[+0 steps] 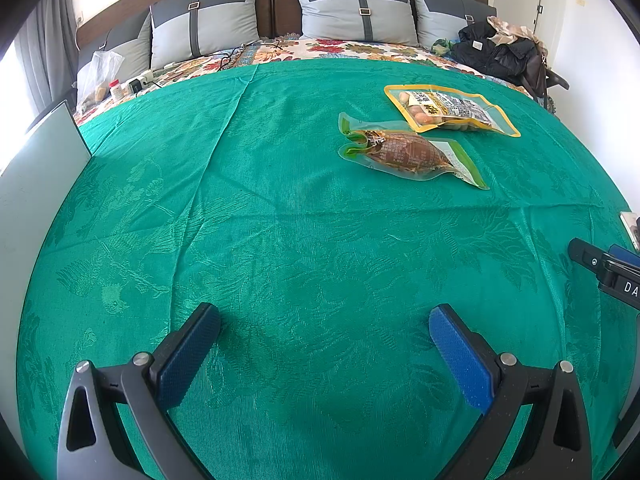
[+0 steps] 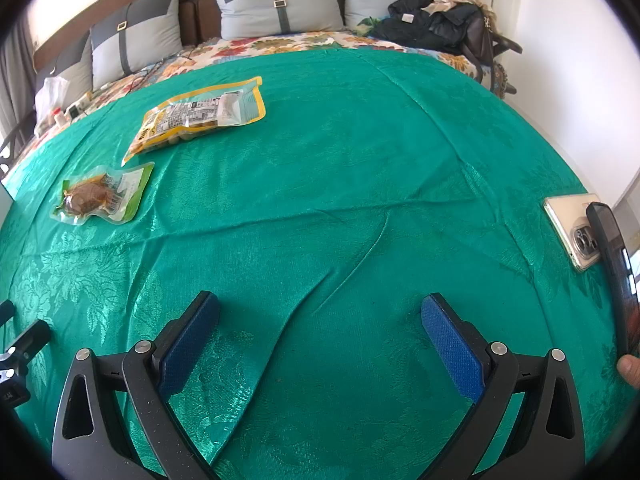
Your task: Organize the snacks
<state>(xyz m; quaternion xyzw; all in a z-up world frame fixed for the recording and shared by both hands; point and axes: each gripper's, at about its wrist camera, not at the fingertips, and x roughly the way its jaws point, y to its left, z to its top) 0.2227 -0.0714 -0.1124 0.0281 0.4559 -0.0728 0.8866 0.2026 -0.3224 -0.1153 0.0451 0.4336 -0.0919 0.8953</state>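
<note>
Currently both grippers, left gripper (image 1: 324, 330) and right gripper (image 2: 320, 320), are hovering over the woven green cloth (image 1: 280, 220) on the bed, jaws spread wide. A yellow-edged glossy pouch (image 1: 450, 110) and a green-edged vacuum pack (image 1: 408, 154) are lying flat, just beside each other, toward the cloth's headboard edge.

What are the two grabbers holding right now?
Nothing. The left hand-held gripper and right hand-held gripper are both open over the green cloth, away from the snack packs.

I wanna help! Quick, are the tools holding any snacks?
Left tool: open, holding nothing.
Right tool: open, holding nothing.
</note>
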